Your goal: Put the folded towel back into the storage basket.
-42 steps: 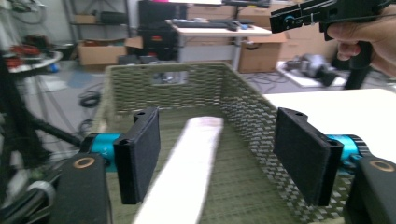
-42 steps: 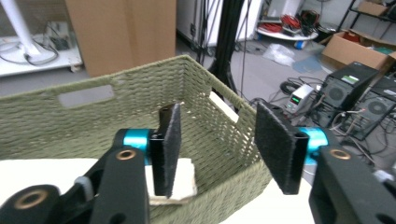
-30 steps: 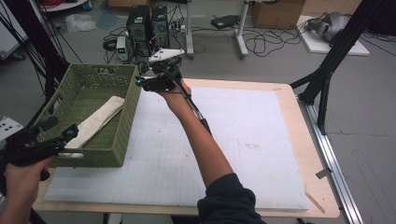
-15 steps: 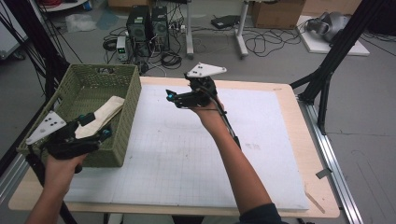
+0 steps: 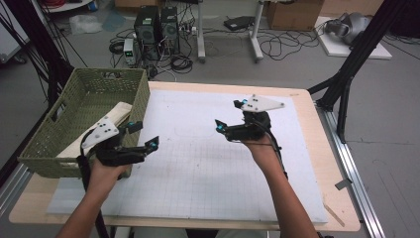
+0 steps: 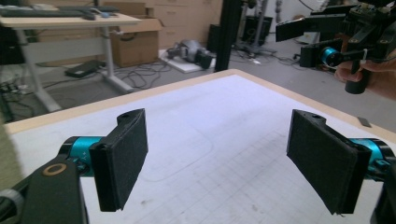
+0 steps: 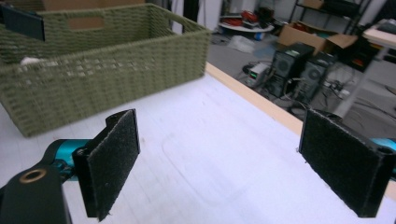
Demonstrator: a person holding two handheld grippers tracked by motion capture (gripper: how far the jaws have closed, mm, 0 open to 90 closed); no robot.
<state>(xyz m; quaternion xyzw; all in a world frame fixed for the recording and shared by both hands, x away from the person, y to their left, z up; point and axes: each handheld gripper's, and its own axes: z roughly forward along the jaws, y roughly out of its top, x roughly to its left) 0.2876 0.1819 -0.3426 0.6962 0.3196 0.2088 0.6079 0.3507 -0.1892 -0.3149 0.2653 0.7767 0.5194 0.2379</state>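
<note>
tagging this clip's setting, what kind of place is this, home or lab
Most likely a lab or workshop set up for recording: desktop computer towers and loose cables on the floor, cardboard boxes, and a gridded white mat on the table.

Overhead plus two close gripper-mounted cameras

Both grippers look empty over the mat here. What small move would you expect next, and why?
Probably bring both grippers down to rest on the white mat. The left gripper and right gripper are open and hold nothing, above bare mat. The one loose thing I see, a pale flat piece, already lies in the green basket, so nothing seems left to pick up.
</note>
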